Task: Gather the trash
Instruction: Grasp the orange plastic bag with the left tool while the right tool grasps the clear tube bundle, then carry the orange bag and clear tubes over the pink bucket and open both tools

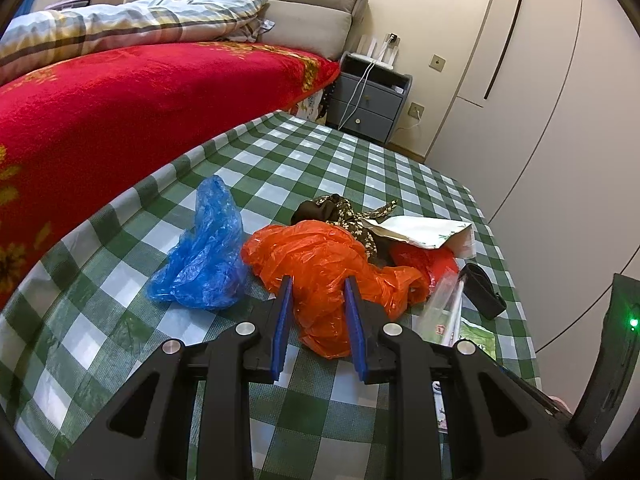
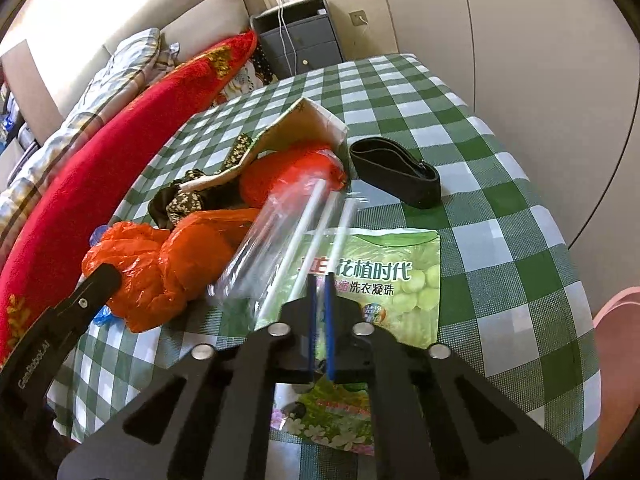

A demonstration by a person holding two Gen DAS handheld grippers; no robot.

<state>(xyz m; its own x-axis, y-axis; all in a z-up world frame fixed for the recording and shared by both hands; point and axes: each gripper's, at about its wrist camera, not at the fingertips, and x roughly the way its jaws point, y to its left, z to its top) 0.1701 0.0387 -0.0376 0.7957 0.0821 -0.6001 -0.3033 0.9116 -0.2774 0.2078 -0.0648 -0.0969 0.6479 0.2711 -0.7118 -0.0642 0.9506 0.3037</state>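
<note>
A table covered in a green-and-white checked cloth [image 1: 328, 152] stands beside a bed with a red blanket [image 1: 120, 96].

The left gripper [image 1: 316, 284] hangs over the near edge of the pile of rubbish. Its two blue-padded fingers [image 1: 282, 320] stand partly apart, and a crumpled orange plastic bag [image 1: 320, 264] lies between and just beyond the tips. Whether the pads press on the bag cannot be told. To the left of those fingers, just beside the orange bag, sits a crumpled blue plastic bag [image 1: 204, 256]. Beyond the orange bag lie a dark flowered cloth [image 1: 344, 212] and a white paper wrapper [image 1: 420, 232].

The right gripper [image 2: 320, 280] has its fingers [image 2: 329, 320] drawn close together, only a thin gap showing between the blue pads. They sit over a flat green detergent packet [image 2: 400, 280] printed with Chinese characters; the packet runs beneath the tips and back under the fingers, and it is not clear whether its edge is pinched. Just to the left of these fingers lies a clear plastic bag [image 2: 272, 248] holding white sticks. Further ahead and to the right of the tips, well apart, rests a black strap [image 2: 396, 168]. A red bag [image 2: 288, 172] lies ahead beyond the clear one.
</note>
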